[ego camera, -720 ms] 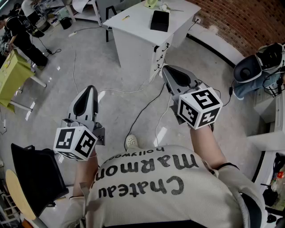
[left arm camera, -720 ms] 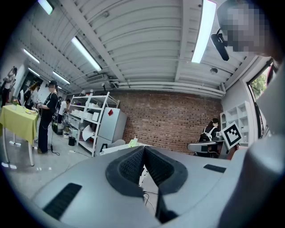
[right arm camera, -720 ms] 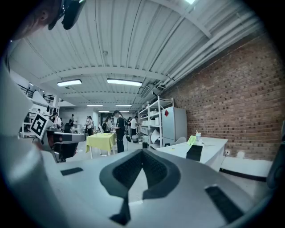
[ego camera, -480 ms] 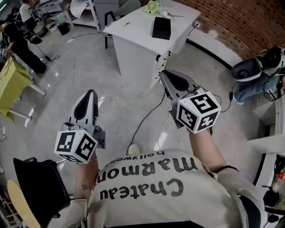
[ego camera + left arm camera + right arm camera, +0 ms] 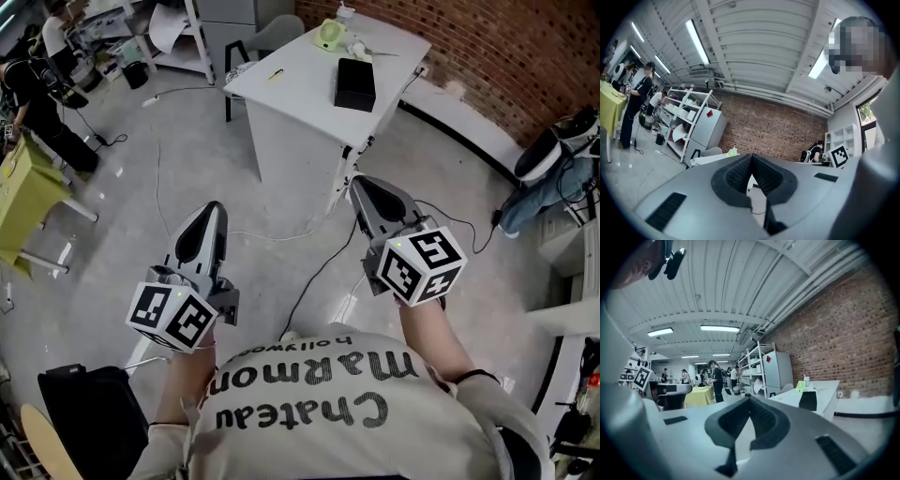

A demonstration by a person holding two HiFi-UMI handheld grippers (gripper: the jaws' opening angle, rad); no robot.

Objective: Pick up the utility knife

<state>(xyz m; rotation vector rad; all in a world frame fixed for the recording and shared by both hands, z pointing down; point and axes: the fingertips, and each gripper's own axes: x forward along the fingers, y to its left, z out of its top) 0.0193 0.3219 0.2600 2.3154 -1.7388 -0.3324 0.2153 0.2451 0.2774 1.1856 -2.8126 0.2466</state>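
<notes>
Steep downward view from a camera on a person's head. The person holds 2 grippers out level over a grey floor point(image 5: 103, 197), well apart from the white table point(image 5: 300, 98) ahead.

The left gripper point(image 5: 210, 214) has its jaws closed tip to tip with nothing between them. Its own view shows the pads meeting in front of a distant brick wall. The right gripper point(image 5: 363, 187) is also closed and empty.

On the table a black box point(image 5: 354, 84) lies near the middle and a pale green object point(image 5: 326, 36) sits at the far end. 1 small yellow item point(image 5: 275, 73) lies near the left edge. That item is probably the utility knife, though it is too small to tell for sure. Neither gripper is near it.

The step in hand appears to be the approach, with the pick not yet begun. Cables point(image 5: 314, 267) trail across the floor between the person and the table, so the walk up calls for careful footing.

- **Gripper:** The left gripper seems the better choice, since the yellow item lies on that side.
- **Before reaching:** The jaws should open, and the gripper should tip downward, because the item lies flat.
- **Grip:** The 2 jaws should straddle the narrow width of the handle near its middle and close firmly.
- **Lift:** It should go straight up. A sideways nudge could push the item off the table, given how near the edge it lies.
</notes>
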